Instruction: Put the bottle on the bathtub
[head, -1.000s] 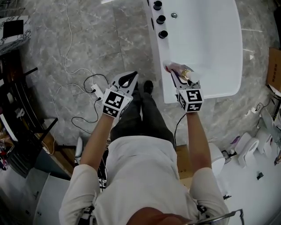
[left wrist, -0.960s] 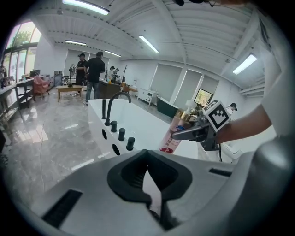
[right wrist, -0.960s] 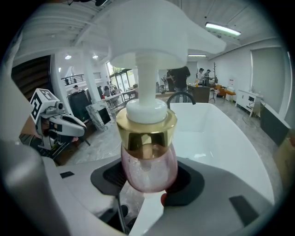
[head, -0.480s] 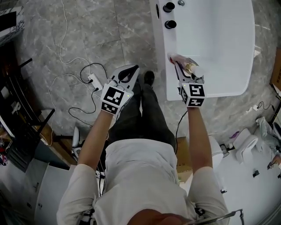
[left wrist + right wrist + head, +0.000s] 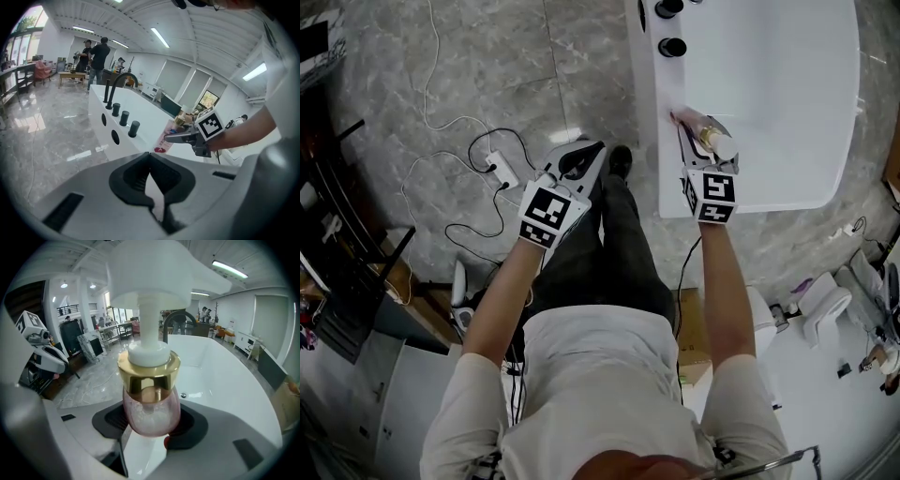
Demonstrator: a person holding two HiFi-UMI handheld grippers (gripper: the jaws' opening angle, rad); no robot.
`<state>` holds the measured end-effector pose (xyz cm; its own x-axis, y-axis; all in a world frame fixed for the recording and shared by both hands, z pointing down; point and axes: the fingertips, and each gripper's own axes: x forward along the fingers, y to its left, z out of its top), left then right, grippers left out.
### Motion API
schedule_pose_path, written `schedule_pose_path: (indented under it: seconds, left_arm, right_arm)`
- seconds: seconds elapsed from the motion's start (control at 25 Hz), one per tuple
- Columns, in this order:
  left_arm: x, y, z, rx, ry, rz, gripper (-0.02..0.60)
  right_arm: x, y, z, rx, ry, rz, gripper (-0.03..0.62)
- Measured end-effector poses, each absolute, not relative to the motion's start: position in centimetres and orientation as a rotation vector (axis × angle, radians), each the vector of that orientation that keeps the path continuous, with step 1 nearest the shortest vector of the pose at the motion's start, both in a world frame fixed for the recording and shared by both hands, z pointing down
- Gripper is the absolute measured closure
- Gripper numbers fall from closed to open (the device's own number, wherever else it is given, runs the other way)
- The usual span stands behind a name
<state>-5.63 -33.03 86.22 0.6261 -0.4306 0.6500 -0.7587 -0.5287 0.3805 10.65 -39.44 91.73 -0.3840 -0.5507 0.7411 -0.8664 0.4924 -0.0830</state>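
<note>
Right claw (image 5: 698, 142) pinching bottle (image 5: 151, 405) by its pink body, base ahead of the jaws at the tub (image 5: 769, 94) rim. Contact unclear, probably lining up the set-down. Left claw (image 5: 150, 161) pressed together, empty, held aside as unneeded.

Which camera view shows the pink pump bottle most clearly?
The right gripper view: the bottle fills the frame, clamped between the jaws, with its gold collar and white pump. The head view shows it small, from above, by the bathtub; the left gripper view shows it small, side-on.
</note>
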Motion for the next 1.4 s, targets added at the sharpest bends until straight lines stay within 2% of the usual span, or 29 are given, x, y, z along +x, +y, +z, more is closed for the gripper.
schedule_pose_path:
  seconds: [1.0,1.4]
  left_arm:
    - [-7.6,-31.6,88.0,2.075,-1.026,0.625,0.574]
    - [-8.8,-30.9,86.8,2.038,-1.097,0.583,0.574]
  right_arm:
    - [9.8,-39.3,92.6,1.216,-2.088,0.510,0.345]
    - [10.0,-39.0,91.7,1.157,-2.132,0.511,0.303]
